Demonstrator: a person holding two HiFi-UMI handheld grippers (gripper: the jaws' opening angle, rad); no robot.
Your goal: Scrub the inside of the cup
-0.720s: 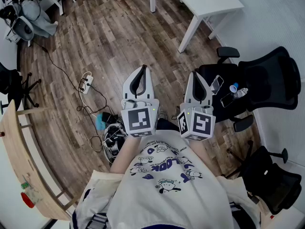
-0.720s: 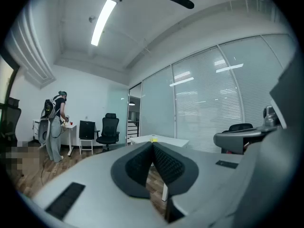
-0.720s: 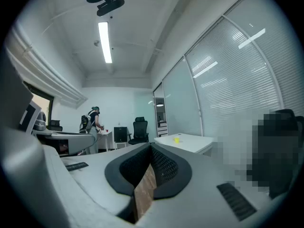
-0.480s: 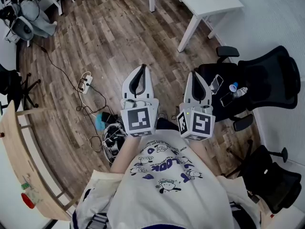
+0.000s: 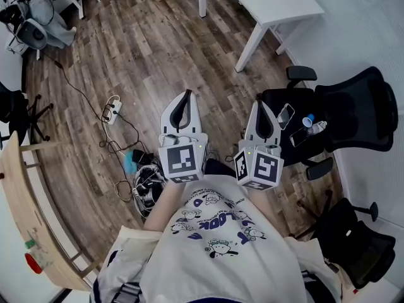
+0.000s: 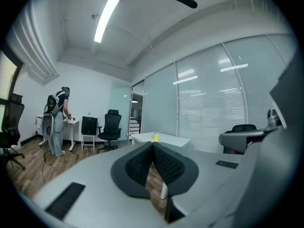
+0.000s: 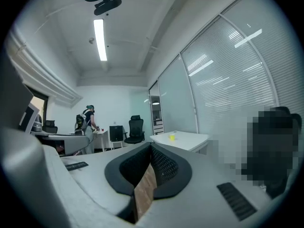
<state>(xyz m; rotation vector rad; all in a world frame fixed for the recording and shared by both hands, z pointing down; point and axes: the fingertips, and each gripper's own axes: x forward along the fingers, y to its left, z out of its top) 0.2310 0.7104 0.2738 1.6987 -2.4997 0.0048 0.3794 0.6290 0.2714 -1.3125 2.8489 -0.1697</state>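
I hold both grippers level in front of my chest, side by side over the wooden floor. The left gripper (image 5: 185, 94) is shut with nothing between its pads (image 6: 153, 144). The right gripper (image 5: 261, 104) is shut and empty too (image 7: 151, 147). Far ahead stands a white table (image 5: 272, 4) with a small yellow object (image 6: 155, 137) on it, which also shows in the right gripper view (image 7: 172, 137). It is too small to tell whether it is a cup. No scrubbing tool is in view.
A black office chair (image 5: 353, 109) at my right carries phones and a bottle (image 5: 309, 119). A power strip (image 5: 115, 110) and cables lie on the floor at the left. A curved wooden tabletop (image 5: 25, 201) borders the far left. A person (image 6: 56, 122) stands at a desk far back.
The head view has drifted a little, so the chair and floor sit slightly lower. Both grippers stay shut and side by side as before.
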